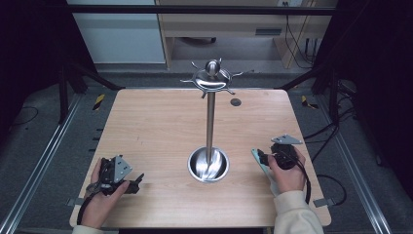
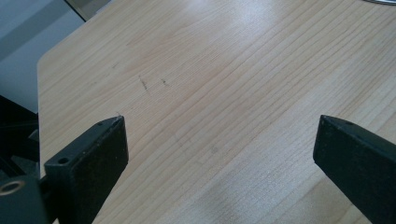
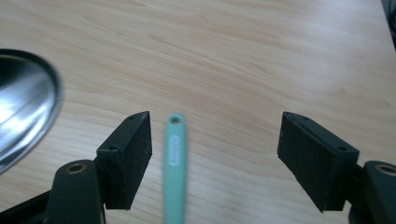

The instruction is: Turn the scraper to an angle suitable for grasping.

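and here we are over the wooden surface (image 1: 160, 122), with a tall metal stand (image 1: 210, 122) planted just about dead centre: round dish base (image 1: 208, 165), slim pole, and a ring of hooks (image 1: 211, 78) up top under a ball knob. none of the hooks carries anything that can be made out.

down at the near left edge, the left hand (image 1: 100, 195) holds the left hand-held gripper (image 1: 138, 181) low over the surface, jaws pointing toward the middle. from its own camera, the left hand-held gripper (image 2: 219, 149) is wide open, nothing but bare wood grain between the two black jaws, a couple of faint dark scuffs (image 2: 152, 83) on the wood farther out.

over on the right, the right hand (image 1: 287, 175) holds the right hand-held gripper (image 1: 260, 157) just beside the stand's base. its own camera shows the right hand-held gripper (image 3: 215, 140) also spread open, and lying on the surface in the gap is a slim mint-green handle (image 3: 174, 163), with a small hole at its far tip and a pale label along it. the handle sits close to the jaw nearer the shiny dish base (image 3: 23, 107), apart from the other jaw; whether it touches the near one, can't tell. in the high view that green handle (image 1: 258, 161) runs out from under the gripper, near the base but clear of it.
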A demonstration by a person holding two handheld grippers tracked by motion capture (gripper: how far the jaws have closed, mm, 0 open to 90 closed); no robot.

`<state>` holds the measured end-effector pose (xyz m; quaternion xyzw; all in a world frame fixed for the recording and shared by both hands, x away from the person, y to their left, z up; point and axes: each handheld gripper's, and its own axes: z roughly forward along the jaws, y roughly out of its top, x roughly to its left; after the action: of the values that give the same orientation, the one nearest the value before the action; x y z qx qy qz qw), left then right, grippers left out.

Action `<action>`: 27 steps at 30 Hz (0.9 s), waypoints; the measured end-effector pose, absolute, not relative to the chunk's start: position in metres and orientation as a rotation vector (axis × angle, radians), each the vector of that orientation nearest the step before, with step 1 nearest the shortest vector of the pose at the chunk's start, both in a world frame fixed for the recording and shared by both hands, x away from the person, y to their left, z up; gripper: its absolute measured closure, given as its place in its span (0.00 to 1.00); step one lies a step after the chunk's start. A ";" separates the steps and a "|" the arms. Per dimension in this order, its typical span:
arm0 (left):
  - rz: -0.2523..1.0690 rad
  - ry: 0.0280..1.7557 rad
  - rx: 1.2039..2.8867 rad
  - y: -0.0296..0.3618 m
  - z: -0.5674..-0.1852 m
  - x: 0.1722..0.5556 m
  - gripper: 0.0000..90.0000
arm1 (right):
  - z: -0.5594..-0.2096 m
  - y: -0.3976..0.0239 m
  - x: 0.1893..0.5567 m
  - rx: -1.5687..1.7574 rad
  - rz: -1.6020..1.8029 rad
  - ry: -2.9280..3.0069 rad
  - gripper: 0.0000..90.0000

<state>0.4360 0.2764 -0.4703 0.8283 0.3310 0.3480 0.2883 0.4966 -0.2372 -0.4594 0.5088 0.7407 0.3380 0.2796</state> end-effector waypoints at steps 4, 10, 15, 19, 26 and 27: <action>0.928 0.880 2.218 0.276 -0.471 0.436 0.03 | -0.459 -0.219 0.496 1.258 0.917 2.089 0.30; 0.923 0.884 2.221 0.276 -0.471 0.436 0.03 | -0.463 -0.197 0.498 1.238 0.835 2.197 0.29; 0.925 0.883 2.222 0.276 -0.471 0.436 0.03 | -0.461 -0.184 0.497 1.173 0.846 2.211 0.38; 0.924 0.882 2.228 0.276 -0.471 0.436 0.03 | -0.461 -0.178 0.496 1.124 0.860 2.243 0.61; 0.913 0.888 2.219 0.275 -0.473 0.438 0.03 | -0.467 -0.177 0.500 1.107 0.846 2.314 0.87; 0.914 0.884 2.237 0.276 -0.472 0.438 0.03 | -0.468 -0.178 0.504 1.119 0.842 2.321 0.92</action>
<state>0.4379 0.2758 -0.4720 0.8344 0.3297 0.3411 0.2805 0.5038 -0.1776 -0.4682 0.4031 0.8364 0.3036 0.2139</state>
